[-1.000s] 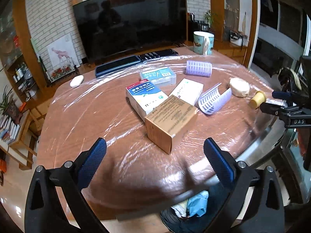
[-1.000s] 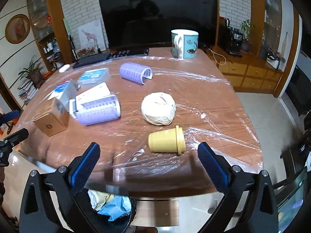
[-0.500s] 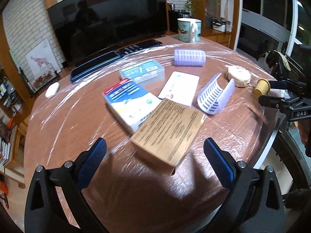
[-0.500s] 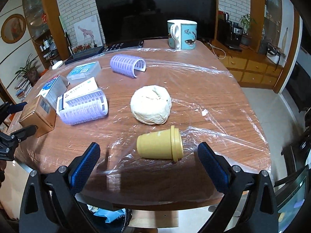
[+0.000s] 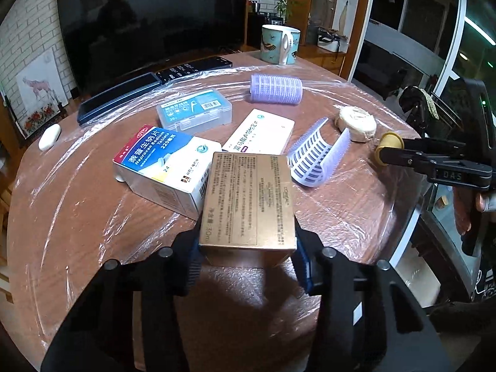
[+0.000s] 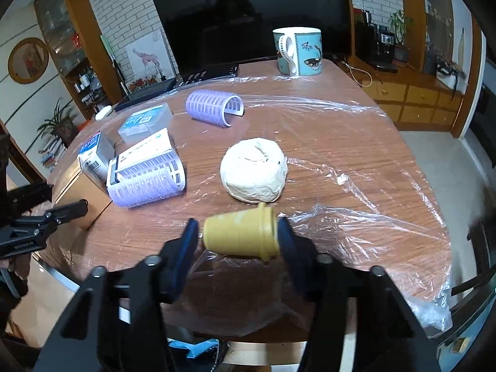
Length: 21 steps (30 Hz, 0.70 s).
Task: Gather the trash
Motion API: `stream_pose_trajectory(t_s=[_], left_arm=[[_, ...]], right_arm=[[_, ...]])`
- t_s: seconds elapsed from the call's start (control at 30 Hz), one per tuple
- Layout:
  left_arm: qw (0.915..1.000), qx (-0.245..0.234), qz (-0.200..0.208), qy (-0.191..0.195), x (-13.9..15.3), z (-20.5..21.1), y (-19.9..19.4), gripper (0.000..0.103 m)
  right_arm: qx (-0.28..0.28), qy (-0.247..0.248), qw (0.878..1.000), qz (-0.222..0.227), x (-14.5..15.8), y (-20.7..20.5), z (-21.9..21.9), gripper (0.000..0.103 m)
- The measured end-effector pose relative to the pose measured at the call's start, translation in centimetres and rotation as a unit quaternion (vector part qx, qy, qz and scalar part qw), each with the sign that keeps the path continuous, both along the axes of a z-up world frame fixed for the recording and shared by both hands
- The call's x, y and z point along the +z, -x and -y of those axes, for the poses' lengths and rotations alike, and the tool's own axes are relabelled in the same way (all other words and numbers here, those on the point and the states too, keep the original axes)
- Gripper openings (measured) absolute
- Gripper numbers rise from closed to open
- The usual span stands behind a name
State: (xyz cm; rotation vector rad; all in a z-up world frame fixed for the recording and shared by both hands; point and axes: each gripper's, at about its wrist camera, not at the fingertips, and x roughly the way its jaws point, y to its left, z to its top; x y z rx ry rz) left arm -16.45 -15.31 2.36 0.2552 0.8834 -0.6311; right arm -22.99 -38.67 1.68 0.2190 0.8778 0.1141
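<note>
My left gripper (image 5: 246, 257) is shut on the near end of a gold cardboard box (image 5: 248, 198) that rests on the plastic-covered wooden table (image 5: 77, 217). My right gripper (image 6: 237, 235) is closed around a yellow plastic cone (image 6: 240, 235) lying on its side near the table's front edge; the cone also shows in the left wrist view (image 5: 387, 147). Other items lie on the table: a blue and white pill box (image 5: 161, 167), a white medicine box (image 5: 263, 133), a clear floss box (image 5: 195, 110), two purple hair rollers (image 5: 276, 88) (image 5: 316, 158) and a cream tape roll (image 6: 254, 169).
A teal mug (image 6: 299, 51), a remote (image 5: 192, 68), a dark flat case (image 5: 117, 96) and a white earbud case (image 5: 49, 136) sit at the far side before a large TV (image 5: 148, 18). A bin with trash (image 6: 198, 352) stands under the table's near edge.
Both grippers moved forward over the table and closed: the left on the gold box, the right on the yellow cone. Both were open before.
</note>
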Motion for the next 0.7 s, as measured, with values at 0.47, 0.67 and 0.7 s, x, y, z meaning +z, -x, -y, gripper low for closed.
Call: stream_pose_trajectory(t_s=[0.47,0.67,0.7], left_arm=[[0.9992,0.032,0.004,0.025,1.5,-0.5,1.1,0.048],[0.9983,0.049,0.01,0.028,2.1,-0.5,1.7,0.048],[0.9982,0.051,0.01,0.028,2.2,-0.6,1.8,0.048]], right_arm=[[-0.001,-0.018,0.999,0.028,2.6,0.7,-0.2,0.045],[0.014,-0.025,0.999,0.041,3.7,1.1,-1.0,0.045],[0.018,-0.025,0.999,0.043,3.8,1.1,-1.2,0.045]])
